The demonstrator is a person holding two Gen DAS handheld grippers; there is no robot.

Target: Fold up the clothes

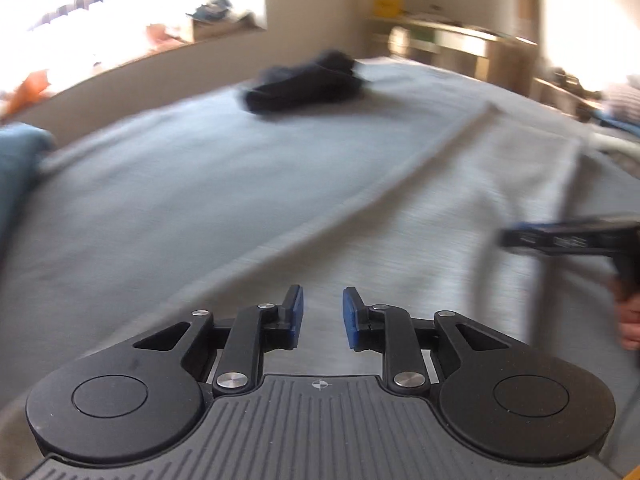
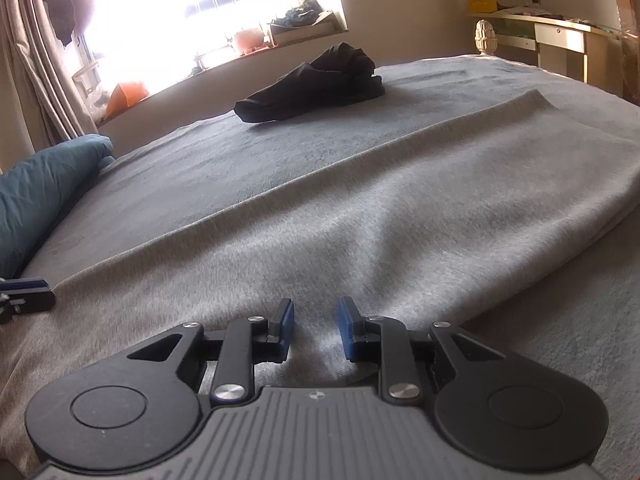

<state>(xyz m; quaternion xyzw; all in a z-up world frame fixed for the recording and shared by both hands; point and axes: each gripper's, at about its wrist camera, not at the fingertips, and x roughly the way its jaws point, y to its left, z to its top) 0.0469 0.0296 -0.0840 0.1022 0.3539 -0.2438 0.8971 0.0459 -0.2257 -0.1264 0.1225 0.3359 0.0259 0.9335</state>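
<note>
The right tongs (image 2: 313,328) are hovering low over a light grey garment (image 2: 400,216), their blue pads standing apart with only a rise of the cloth showing in the gap, nothing pinched; the garment is lying spread flat across a bed (image 2: 224,160) covered in darker grey, its long folded edge running diagonally; a crumpled black garment (image 2: 316,84) is sitting well beyond it near the window wall; a teal pillow (image 2: 44,192) is resting at the left; the left tongs (image 2: 24,298) are poking in at the left edge, on the grey cloth.
</note>
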